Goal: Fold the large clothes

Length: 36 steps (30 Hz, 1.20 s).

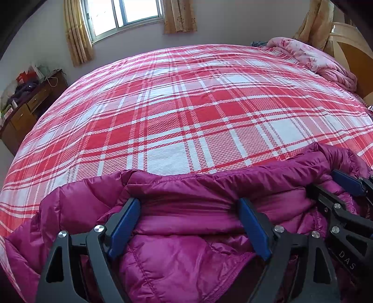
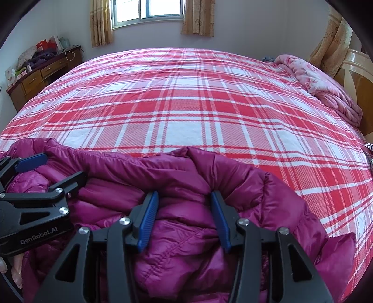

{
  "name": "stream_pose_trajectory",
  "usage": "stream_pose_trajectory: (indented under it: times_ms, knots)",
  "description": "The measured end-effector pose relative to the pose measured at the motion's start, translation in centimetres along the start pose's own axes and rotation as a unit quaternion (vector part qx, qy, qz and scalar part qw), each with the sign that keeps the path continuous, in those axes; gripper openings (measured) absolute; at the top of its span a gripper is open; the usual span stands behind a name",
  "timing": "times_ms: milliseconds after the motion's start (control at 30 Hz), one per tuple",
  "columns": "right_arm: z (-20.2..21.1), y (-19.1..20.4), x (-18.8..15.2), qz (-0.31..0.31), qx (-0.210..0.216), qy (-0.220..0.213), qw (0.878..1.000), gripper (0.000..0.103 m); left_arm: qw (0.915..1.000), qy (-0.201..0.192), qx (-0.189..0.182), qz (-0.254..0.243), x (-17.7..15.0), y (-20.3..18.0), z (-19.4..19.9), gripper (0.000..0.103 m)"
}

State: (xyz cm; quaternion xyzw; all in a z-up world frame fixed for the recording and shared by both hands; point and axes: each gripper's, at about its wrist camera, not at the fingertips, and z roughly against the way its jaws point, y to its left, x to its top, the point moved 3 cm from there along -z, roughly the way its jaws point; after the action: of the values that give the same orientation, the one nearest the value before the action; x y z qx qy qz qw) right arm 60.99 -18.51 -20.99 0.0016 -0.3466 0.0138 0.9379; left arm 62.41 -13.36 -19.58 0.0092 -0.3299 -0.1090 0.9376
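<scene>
**Jacket bunched at near edge of bed, both grippers on its upper fold**

Magenta quilted down jacket (image 1: 177, 209) lies crumpled along the near edge of the bed, on the red-and-white plaid bedspread (image 1: 186, 116). Rest of the bedspread is flat and smooth.

Left gripper (image 1: 188, 202): jaws stand wide apart, blue pads either side of a broad ridge of the jacket's folded edge. Fabric sits between the pads and looks to touch both; whether it is pinched firmly, cannot tell.

Right gripper (image 2: 184, 195): jaws at a middling gap, with a thick puffed fold of jacket bulging up between the pads and pressed against both. Reads as clamped on the fabric.

The two grippers sit close side by side, each visible at the edge of the other's view, both angled down toward the jacket. A fingertip (image 2: 17, 275) shows under the left gripper's body.

Background: folded pink floral quilt (image 2: 326, 93) at the wooden headboard (image 2: 354, 77), wooden desk (image 2: 39, 77) with clutter on the left wall, window (image 2: 149, 11) with beige curtains.
</scene>
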Motion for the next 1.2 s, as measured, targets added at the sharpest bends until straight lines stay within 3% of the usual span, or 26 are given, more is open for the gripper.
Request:
stream_pose_trajectory:
  times_ms: [900, 1200]
  knots:
    - [-0.1, 0.4, -0.07, 0.015, -0.017, 0.002, 1.0, 0.051, 0.9999, 0.0, 0.01, -0.007, 0.07, -0.25, -0.04, 0.087]
    - [-0.05, 0.35, 0.02, 0.016, -0.018, 0.002, 1.0, 0.053, 0.9991, 0.001, 0.033, -0.027, 0.37, -0.72, 0.48, 0.088]
